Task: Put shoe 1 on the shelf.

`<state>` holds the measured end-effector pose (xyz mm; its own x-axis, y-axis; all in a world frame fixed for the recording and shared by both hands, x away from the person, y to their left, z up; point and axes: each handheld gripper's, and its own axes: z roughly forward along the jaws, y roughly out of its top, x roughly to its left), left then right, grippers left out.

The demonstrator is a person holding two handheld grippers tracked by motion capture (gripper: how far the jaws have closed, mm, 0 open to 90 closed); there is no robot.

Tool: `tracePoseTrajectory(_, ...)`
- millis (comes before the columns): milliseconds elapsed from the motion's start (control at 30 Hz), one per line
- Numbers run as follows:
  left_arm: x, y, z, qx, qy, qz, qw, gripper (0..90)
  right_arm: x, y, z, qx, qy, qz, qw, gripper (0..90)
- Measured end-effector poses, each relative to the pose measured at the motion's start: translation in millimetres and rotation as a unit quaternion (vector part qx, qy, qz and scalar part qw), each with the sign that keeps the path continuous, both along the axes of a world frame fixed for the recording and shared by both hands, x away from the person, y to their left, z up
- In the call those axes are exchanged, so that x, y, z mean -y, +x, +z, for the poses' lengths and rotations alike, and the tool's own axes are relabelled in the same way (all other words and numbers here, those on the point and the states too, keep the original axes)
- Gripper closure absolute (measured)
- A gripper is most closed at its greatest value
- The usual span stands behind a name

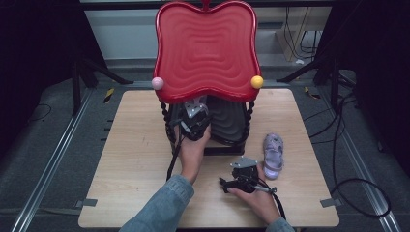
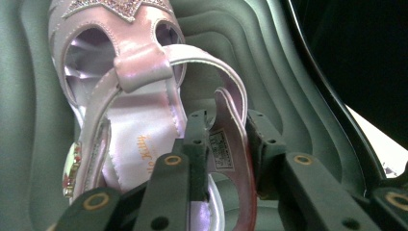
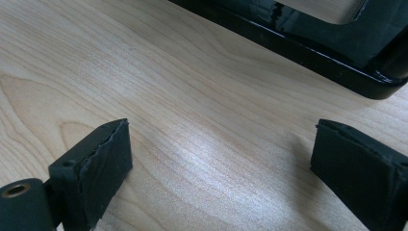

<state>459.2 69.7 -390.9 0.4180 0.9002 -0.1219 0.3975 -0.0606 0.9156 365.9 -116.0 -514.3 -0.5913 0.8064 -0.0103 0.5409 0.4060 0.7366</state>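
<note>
A pink sandal with a glittery toe piece lies on the dark ribbed lower tray of a shelf. My left gripper reaches in under the red top tray, and its body sits in front of the lower tray. The sandal's heel strap stands between its pads, which sit close beside it with a thin gap. A matching pink sandal rests on the table to the right. My right gripper lies low over the wood, open wide with nothing between its pads.
The two-tier stand has twisted black posts, a pink ball and a yellow ball at the red tray's corners, and a glossy black base. The wooden table has bare room at the left. Cables lie on the floor at the right.
</note>
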Motion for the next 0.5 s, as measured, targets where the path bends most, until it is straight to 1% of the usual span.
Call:
tracePoseTrajectory(100,0.7,-0.1,-0.2,0.004,0.001,-0.001,1.0,68.8,0.0,-0.1,0.0,0.0,0.0,0.0,1.0,7.3)
tracePoseTrajectory(133,1.0,-0.2,0.0,0.005,-0.002,-0.001,1.0,68.0,0.1,0.0,0.0,0.001,0.0,0.0,1.0,7.4)
tracePoseTrajectory(233,0.6,-0.5,0.3,0.005,-0.003,-0.002,1.0,66.3,0.1,-0.1,0.1,0.0,-0.001,0.0,1.0,7.4)
tracePoseTrajectory(300,-0.3,0.1,0.3,0.007,0.003,-0.003,1.0,66.1,0.1,-0.1,0.1,0.0,-0.001,0.0,1.0,7.4)
tracePoseTrajectory(367,0.0,-0.1,0.4,0.008,0.002,-0.002,1.0,64.9,0.1,-0.2,0.1,0.0,-0.001,0.0,1.0,7.3)
tracePoseTrajectory(433,0.8,-1.5,0.9,0.006,0.001,-0.004,1.0,61.7,0.1,-0.2,0.1,0.0,-0.001,0.0,1.0,7.3)
tracePoseTrajectory(500,0.6,-3.7,3.0,0.01,-0.001,-0.006,0.9999,59.0,0.1,-0.2,0.1,0.0,-0.001,0.0,1.0,7.3)
